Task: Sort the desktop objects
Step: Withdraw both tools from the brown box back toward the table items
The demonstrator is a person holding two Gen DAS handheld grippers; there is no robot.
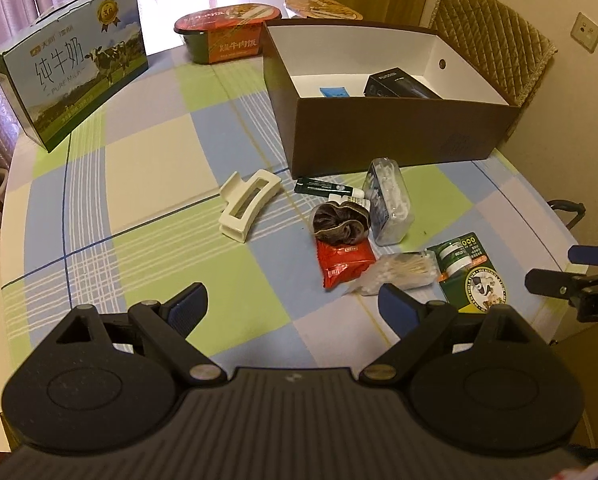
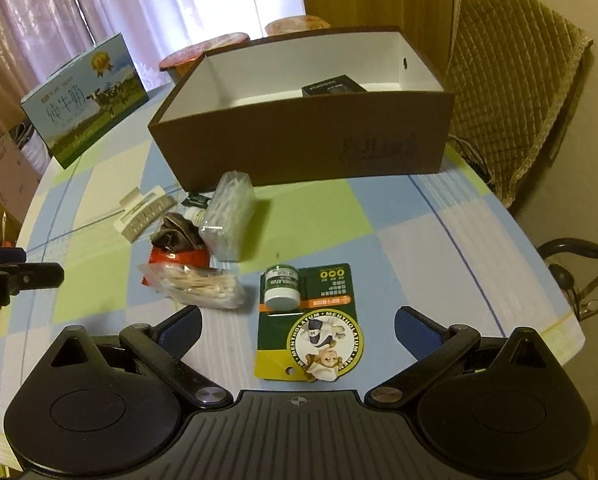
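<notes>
Left wrist view: the left gripper hangs above the checked tablecloth, jaws spread wide and empty. Ahead lie a white hair claw, a brown scrunchie, a red packet and a cotton-swab bag, near the brown cardboard box. Right wrist view: the right gripper is likewise wide and empty, above the green Mentholatum card.

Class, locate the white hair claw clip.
In the left wrist view, the white hair claw clip lies on the checked tablecloth, left of the brown scrunchie, before the open brown box.
</notes>
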